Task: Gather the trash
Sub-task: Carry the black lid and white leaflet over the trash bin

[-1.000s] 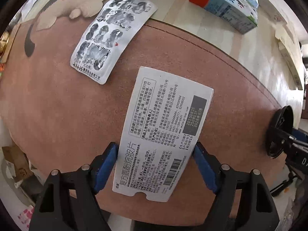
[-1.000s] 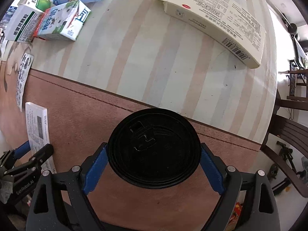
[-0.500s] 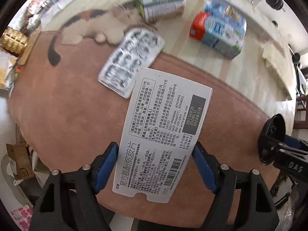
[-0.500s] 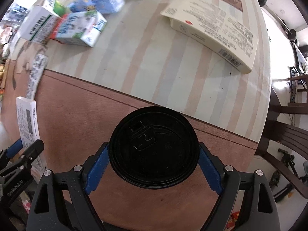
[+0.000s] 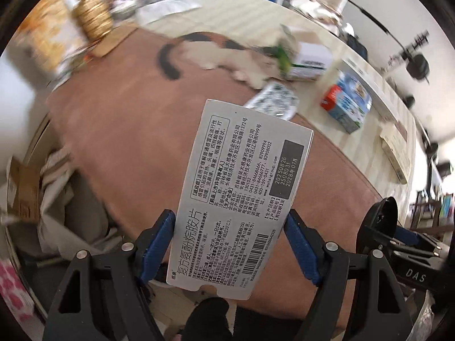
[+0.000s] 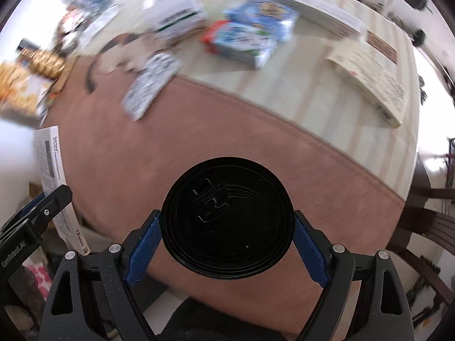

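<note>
Left wrist: flat white printed medicine box (image 5: 239, 199).

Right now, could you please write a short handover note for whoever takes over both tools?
Left tool: shut on the white medicine box, held above the brown mat.
Right tool: shut on the black cup lid, also in the air.
Done: both pieces picked up; neither binned yet, and no bin shows clearly.
Left on the table: blister pack, blue-and-red milk carton, green-and-white carton, long cream box.
</note>
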A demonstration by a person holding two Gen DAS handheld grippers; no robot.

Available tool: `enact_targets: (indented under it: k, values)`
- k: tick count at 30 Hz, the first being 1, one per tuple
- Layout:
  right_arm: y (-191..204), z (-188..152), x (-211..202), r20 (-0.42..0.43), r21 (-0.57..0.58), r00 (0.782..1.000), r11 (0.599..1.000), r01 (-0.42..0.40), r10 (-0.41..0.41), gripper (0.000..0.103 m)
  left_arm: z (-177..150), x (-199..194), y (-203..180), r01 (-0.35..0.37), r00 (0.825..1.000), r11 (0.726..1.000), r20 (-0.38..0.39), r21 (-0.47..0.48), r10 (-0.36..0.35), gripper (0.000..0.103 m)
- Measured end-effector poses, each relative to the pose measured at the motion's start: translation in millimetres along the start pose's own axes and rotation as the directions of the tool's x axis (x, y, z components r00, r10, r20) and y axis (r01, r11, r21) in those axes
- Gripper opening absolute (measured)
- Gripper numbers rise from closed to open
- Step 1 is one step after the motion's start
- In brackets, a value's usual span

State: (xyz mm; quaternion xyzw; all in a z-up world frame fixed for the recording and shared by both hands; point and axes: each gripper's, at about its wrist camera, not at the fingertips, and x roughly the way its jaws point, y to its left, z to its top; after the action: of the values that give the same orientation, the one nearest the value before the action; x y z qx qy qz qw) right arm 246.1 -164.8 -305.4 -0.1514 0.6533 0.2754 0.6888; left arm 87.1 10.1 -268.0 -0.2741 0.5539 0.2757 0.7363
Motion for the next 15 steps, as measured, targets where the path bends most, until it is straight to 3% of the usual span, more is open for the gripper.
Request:
enact_targets:
  k: [8,11,15]
  values:
    - [106.0,-77.5,2.2,-0.024,-0.136,0.999,0.989,-0.049,0.046,0.089,-70.4,-14.9,116.0,0.013,1.000,0.981,0.016,-0.196,-0.010,0.076]
    - [145.2,-115.2,24.5,-0.067,-0.190,0.997,0.980,-0.061,0.049,0.089,-105.0,-3.1,164.0,0.035,0.999,0.957,-0.014,-0.288,-0.041,0.076]
    - [188.9,-156.3,78.5,-0.130,-0.247,0.991,0.966,-0.074,0.043,0.089,-152.4,47.2,232.7,0.106,0.986,0.891,-0.068,-0.441,-0.151,0.076]
